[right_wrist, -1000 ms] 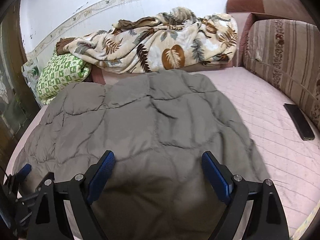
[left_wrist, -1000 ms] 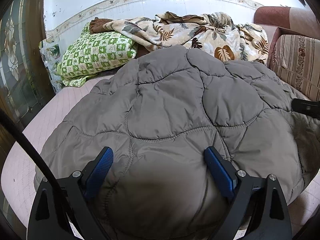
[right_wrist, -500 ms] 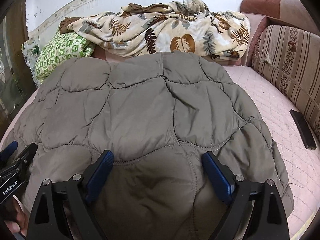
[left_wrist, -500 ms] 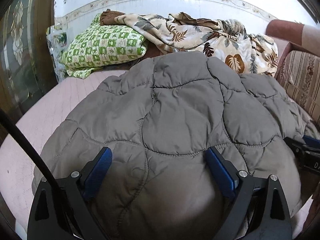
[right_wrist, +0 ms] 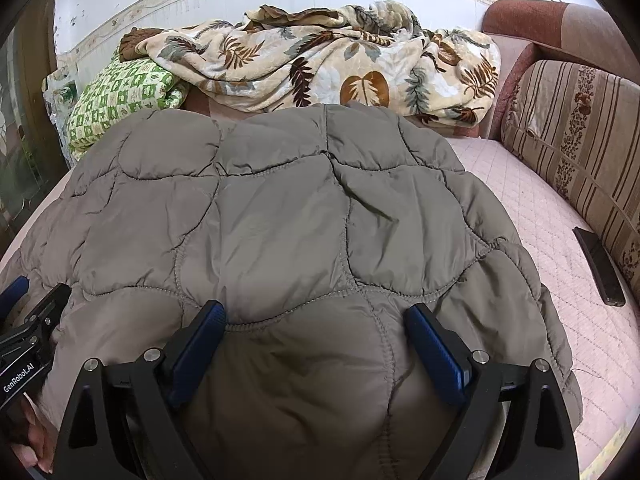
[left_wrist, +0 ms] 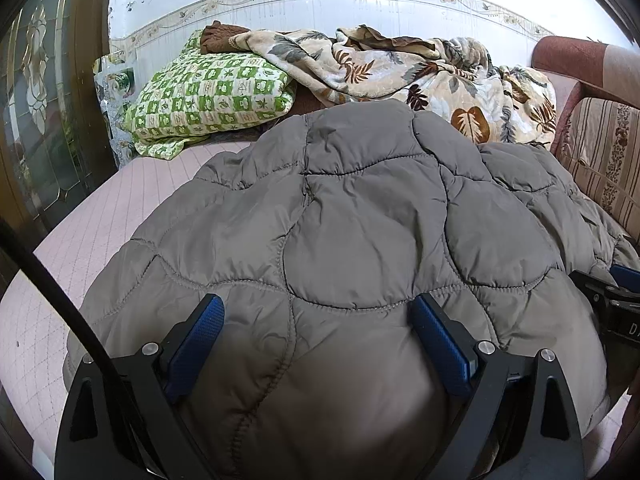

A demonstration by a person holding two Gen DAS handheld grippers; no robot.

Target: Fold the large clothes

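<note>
A large grey-brown quilted jacket (left_wrist: 360,220) (right_wrist: 280,220) lies spread on the pink mattress (right_wrist: 560,240). Its near hem bulges up between the blue pads of both grippers. My left gripper (left_wrist: 316,320) stands open over the jacket's near left part, with fabric between its wide-apart fingers. My right gripper (right_wrist: 316,324) stands open in the same way over the near right part. The other gripper shows at the edge of each view: the right gripper (left_wrist: 612,296) in the left wrist view and the left gripper (right_wrist: 28,320) in the right wrist view.
A leaf-print blanket (right_wrist: 340,60) and a green checked pillow (left_wrist: 208,96) lie at the far side by the wall. A striped cushion (right_wrist: 580,140) lines the right side, with a black flat device (right_wrist: 598,264) beside it. A wooden glazed door (left_wrist: 40,120) stands at the left.
Both grippers have come in lower and closer over the jacket's near hem and nearer to each other. The fabric now bulges higher between the fingers.
</note>
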